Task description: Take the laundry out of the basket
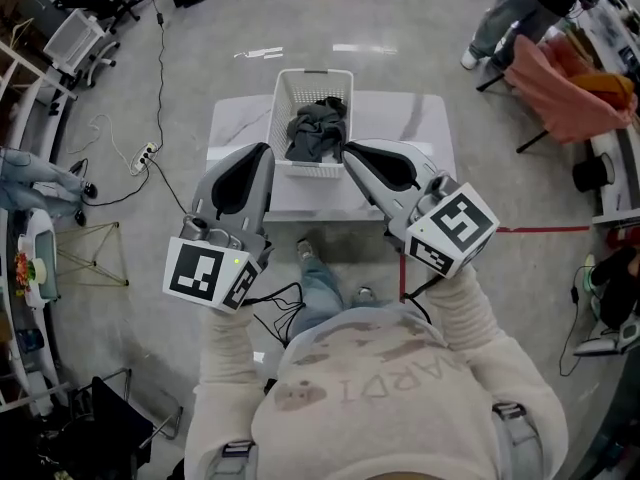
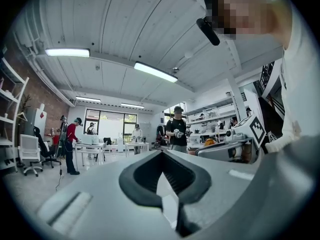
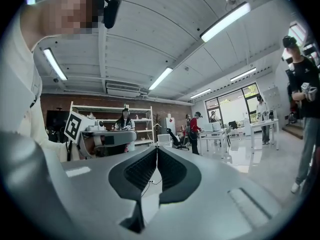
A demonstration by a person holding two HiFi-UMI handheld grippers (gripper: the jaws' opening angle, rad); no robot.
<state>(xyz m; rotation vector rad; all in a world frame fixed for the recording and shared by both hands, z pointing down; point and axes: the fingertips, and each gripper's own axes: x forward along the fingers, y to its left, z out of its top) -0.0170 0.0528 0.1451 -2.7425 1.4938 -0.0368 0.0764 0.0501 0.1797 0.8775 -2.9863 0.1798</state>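
Observation:
A white slatted laundry basket (image 1: 300,83) stands on a white table (image 1: 420,118) straight ahead in the head view. Dark grey laundry (image 1: 318,130) lies crumpled inside it. My left gripper (image 1: 262,149) and right gripper (image 1: 347,148) are held side by side in front of my chest, short of the basket's near rim and touching nothing. Both are shut with nothing between the jaws. The left gripper (image 2: 161,152) and right gripper (image 3: 157,148) views look level across the room, so neither shows the basket or laundry.
A chair draped with orange cloth (image 1: 570,88) stands at the right. A red tape line (image 1: 540,230) crosses the floor there. A power strip with cables (image 1: 147,155) lies left of the table. Other people stand around the room.

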